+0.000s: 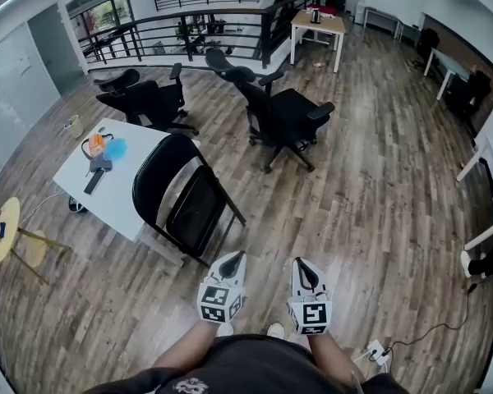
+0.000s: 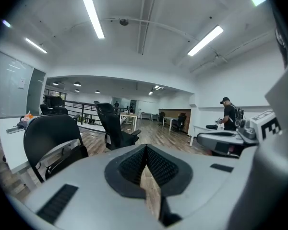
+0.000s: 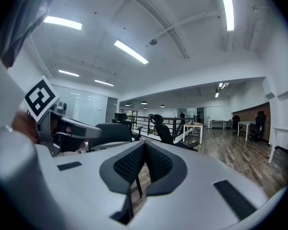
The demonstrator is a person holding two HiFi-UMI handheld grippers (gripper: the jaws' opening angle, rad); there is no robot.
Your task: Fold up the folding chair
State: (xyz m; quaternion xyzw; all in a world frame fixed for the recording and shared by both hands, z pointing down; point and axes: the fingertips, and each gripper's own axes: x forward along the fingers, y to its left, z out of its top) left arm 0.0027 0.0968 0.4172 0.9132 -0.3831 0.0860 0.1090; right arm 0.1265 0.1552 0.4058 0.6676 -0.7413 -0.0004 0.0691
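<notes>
Here the folding chair (image 1: 189, 203) stands beyond the left hand-held gripper (image 1: 234, 257).

white table (image 1: 119, 197) (small clutter (image 1: 103, 149) on top) | black office chair (image 1: 289, 115) beyond | railing (image 1: 199, 21) at back

Folding chair (image 1: 181, 191) as mark: table (image 1: 119, 189) just beside, left; office chair (image 1: 287, 113) behind, right; second office chair (image 1: 148, 101) behind, left.

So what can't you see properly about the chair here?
Folding chair hinges: head view, too small.
Chair's feet: left gripper view, hidden behind the left gripper.
Chair's seat: right gripper view, hidden behind the right gripper.
Orange and blue things on the table: head view, too small to name.
</notes>
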